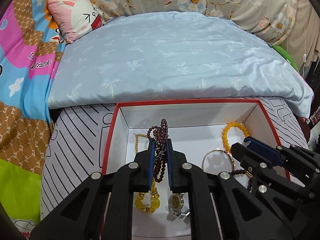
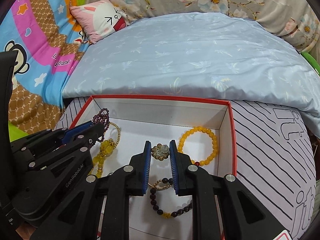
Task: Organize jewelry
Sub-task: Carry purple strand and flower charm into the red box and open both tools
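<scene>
Left wrist view looks down along the left gripper [image 1: 161, 140], which hangs over the near-left part of a red-edged white box [image 1: 188, 100] and is clenched on a dark purple bead strand [image 1: 160, 134]. The beads bunch above the fingertips and trail down between the blue pads. In the right wrist view the same gripper [image 2: 100, 125] comes in from the left with the purple beads [image 2: 102, 116] bunched at its tip.

The right gripper [image 2: 160, 143] is lowered into the middle of the box [image 2: 160, 98], its jaws parted with nothing between them, on either side of a small flower-shaped piece [image 2: 159, 152] that neither pad touches.

Black finger frames hide much of the box floor. A watch [image 1: 176, 199] and a yellow chunky-bead necklace [image 1: 145, 202] show only in part. A thin gold bangle [image 1: 217, 158] is cut off by the right gripper [image 1: 243, 145].

A yellow bead bracelet [image 2: 215, 140] lies flat by the right wall, and a dark bead bracelet [image 2: 160, 210] with one amber bead lies under the right gripper. The box sits on a striped sheet [image 2: 270, 150] of a bed, near a pale blue quilt [image 2: 190, 56].
</scene>
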Demonstrator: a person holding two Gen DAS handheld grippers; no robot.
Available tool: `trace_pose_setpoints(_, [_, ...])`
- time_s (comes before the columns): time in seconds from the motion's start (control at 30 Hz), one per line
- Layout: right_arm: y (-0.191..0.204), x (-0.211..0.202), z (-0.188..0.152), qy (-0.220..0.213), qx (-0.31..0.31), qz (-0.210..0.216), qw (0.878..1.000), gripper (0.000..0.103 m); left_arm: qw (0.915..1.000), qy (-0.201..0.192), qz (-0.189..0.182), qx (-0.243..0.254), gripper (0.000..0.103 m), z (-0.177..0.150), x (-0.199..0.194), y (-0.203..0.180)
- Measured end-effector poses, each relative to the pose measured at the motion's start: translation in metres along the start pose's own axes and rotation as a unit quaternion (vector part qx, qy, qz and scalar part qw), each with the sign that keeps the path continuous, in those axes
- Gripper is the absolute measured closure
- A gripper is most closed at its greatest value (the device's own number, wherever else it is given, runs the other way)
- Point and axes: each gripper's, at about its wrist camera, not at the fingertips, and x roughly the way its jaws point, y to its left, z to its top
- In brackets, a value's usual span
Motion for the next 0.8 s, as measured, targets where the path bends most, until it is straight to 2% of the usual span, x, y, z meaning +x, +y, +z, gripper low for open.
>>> trace_pose_setpoints(0.47, [-0.002,0.008,0.001,0.007,0.002,-0.001,1.000,0.085,0.9999,0.004,0.010,-0.002,0.092,0.003,0.009,0.000])
trace_pose_setpoints(0.57, [-0.003,0.006,0.001,0.001,0.003,-0.005,1.000,0.081,0.9997,-0.002,0.026,0.002,0.086,0.003,0.009,-0.001])
trace_pose_setpoints(0.67, [-0.002,0.002,0.001,-0.004,0.003,-0.008,1.000,0.076,0.9995,-0.006,0.032,0.002,0.069,0.003,0.008,0.000])
trace_pose_setpoints(0.8, [-0.003,-0.005,0.000,-0.010,0.005,-0.009,1.000,0.075,0.9995,-0.010,0.032,0.002,0.068,0.003,0.003,0.000])
